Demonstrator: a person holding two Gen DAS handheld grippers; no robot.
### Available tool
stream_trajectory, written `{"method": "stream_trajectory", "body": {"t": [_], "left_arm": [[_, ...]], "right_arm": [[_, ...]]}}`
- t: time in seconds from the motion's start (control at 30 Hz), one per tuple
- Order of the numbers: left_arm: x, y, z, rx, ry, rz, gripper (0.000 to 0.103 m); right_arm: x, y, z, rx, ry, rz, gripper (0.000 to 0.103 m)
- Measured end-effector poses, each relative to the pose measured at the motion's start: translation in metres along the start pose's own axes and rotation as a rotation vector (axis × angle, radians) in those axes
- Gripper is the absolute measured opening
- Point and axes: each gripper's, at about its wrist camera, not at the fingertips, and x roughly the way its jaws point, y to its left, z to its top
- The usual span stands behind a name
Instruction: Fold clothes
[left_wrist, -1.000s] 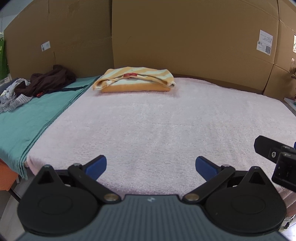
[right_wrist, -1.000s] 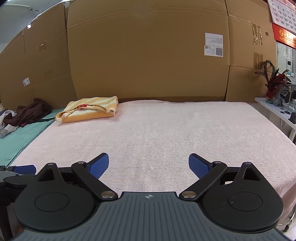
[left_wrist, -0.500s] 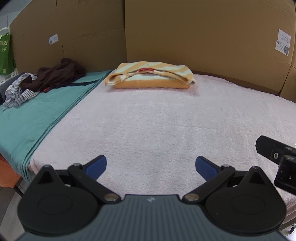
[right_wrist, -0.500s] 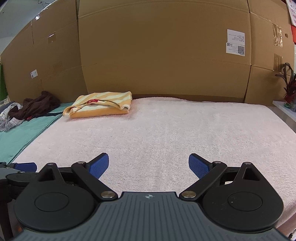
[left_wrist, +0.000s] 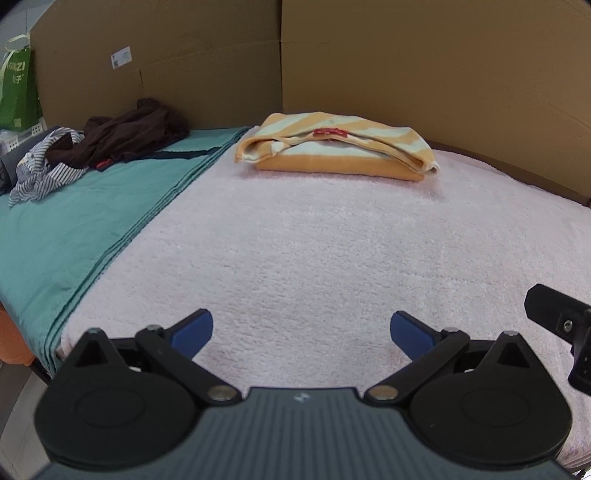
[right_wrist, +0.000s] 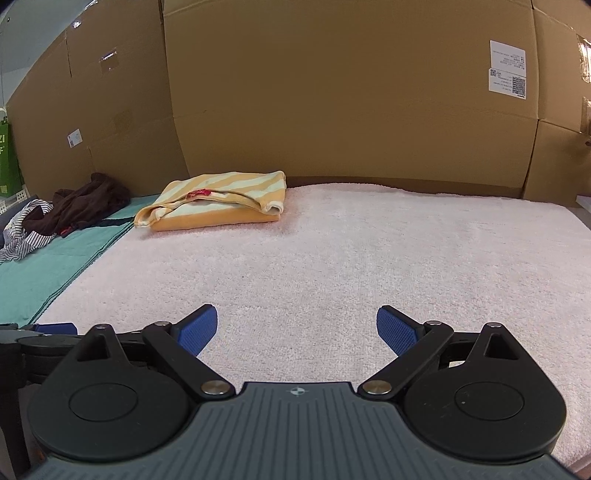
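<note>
At the near edge of the pink towel (left_wrist: 332, 236), my left gripper (left_wrist: 301, 330) hangs with its jaws spread wide and nothing between the blue pads (left_wrist: 192, 330). My right gripper (right_wrist: 297, 326) sits just beside it to the right, jaws equally wide apart and empty; its black body shows at the right edge of the left wrist view.

Far across the towel, toward its left corner, lies a folded orange-and-pale-striped garment (left_wrist: 336, 147), a small red tag at its neckline, resting flat with its layers stacked. It is well apart from both of my grippers.

To the left of the towel a teal cloth (left_wrist: 62, 225) covers the surface, its edge running alongside the towel's. On the far part of it sits an unfolded heap: a dark brown garment (left_wrist: 129, 129) bunched up, touching a blue-and-white striped shirt (left_wrist: 40, 173) crumpled at its left.

Tall cardboard panels (right_wrist: 351, 92) stand behind everything, and a green bag (left_wrist: 16, 92) stands at the far left.
</note>
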Motion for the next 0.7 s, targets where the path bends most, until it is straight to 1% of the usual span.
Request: {"method": "stream_trajectory", "body": {"t": [0.1,0.2,0.33,0.5,0.7], "left_arm": [[0.003,0.006,0.008,-0.005,-0.009,-0.004,0.102],[0.009,0.016,0.021,-0.025,-0.009,0.010,0.102],[0.013,0.027,0.035,-0.034,-0.034,0.056,0.102],[0.019,0.039,0.046,-0.051,-0.052,0.102,0.102],[0.027,0.043,0.051,-0.049,-0.048,0.095,0.102]], "right_arm": [[0.007,0.005,0.008,-0.009,-0.001,0.006,0.096],[0.016,0.011,0.019,-0.023,-0.012,0.000,0.096],[0.025,0.021,0.033,-0.043,-0.038,0.001,0.096],[0.036,0.029,0.045,-0.033,-0.042,0.015,0.096],[0.051,0.034,0.046,-0.040,-0.024,0.009,0.096]]}}
